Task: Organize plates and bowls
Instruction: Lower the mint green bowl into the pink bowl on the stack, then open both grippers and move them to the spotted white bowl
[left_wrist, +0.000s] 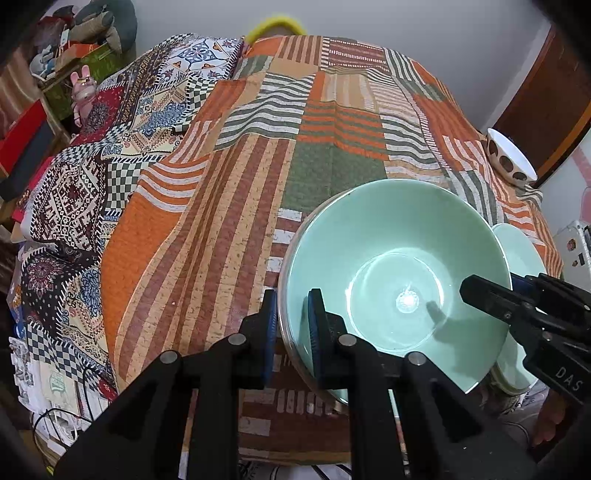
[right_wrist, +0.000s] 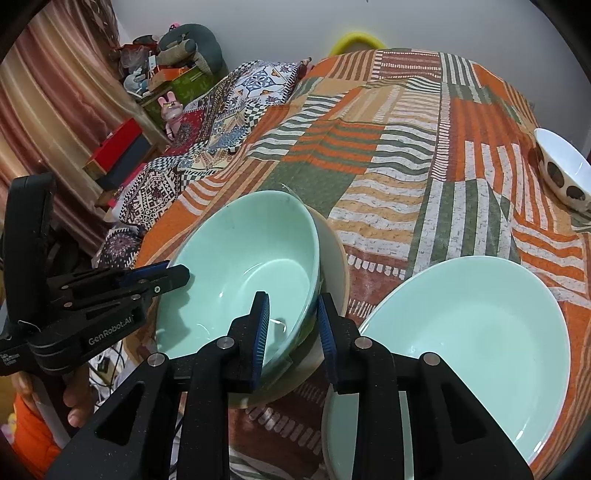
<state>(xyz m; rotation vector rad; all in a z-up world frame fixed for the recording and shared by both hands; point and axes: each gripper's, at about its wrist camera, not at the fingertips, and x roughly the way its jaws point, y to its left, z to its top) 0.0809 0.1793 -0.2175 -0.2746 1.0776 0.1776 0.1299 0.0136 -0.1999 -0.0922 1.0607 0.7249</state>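
A big bed (left_wrist: 258, 206) fills the room. On it lies a patchwork cover (right_wrist: 406, 155) with orange, green and white stripes. At about ten o'clock a second blanket (left_wrist: 122, 147) has small checks and flower shapes. Behind the bed stands a plain pale wall (right_wrist: 258, 29). At eleven o'clock a shelf (right_wrist: 162, 74) holds boxes and soft toys, with a pink toy bunny (right_wrist: 170, 110) just below. A brown striped curtain (right_wrist: 48, 92) hangs at nine o'clock. Something yellow (left_wrist: 275, 24) peeks over the bed at twelve.
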